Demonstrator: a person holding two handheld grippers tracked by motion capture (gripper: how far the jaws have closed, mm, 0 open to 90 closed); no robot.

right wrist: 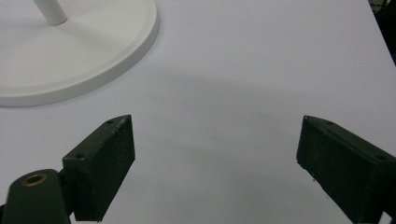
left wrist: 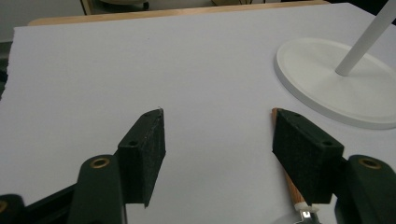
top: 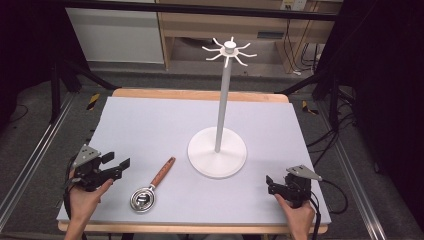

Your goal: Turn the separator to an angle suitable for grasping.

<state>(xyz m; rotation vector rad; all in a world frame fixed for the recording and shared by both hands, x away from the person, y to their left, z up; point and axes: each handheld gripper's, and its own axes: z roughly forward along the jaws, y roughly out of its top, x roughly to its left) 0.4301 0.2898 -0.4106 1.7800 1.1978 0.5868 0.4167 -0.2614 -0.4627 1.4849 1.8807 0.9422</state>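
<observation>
Strainer lies flat on the white mat, lower left of centre in the high view; its round steel bowl sits nearest the bottom edge and its wooden handle slants up and right toward the stand; nothing holds it yet, so I judge the job barely begun; if it is meant for one of the hooks at the pole's top, then the grasp, the lift and the hanging are all left. The bowl is shiny with a dark reflection inside; the handle is reddish-brown, slim and straight. In my left gripper view the handle runs just behind my right-hand jaw, at the lower right of that frame, with a bit of steel at the bottom edge. My left gripper sits at the lower left of the high view, just beside the strainer, jaws wide and empty; my right gripper rests at the lower right, well apart from it, jaws spread wide too, with bare mat between them. The stand's round base fills the upper left of my right gripper view.
</observation>
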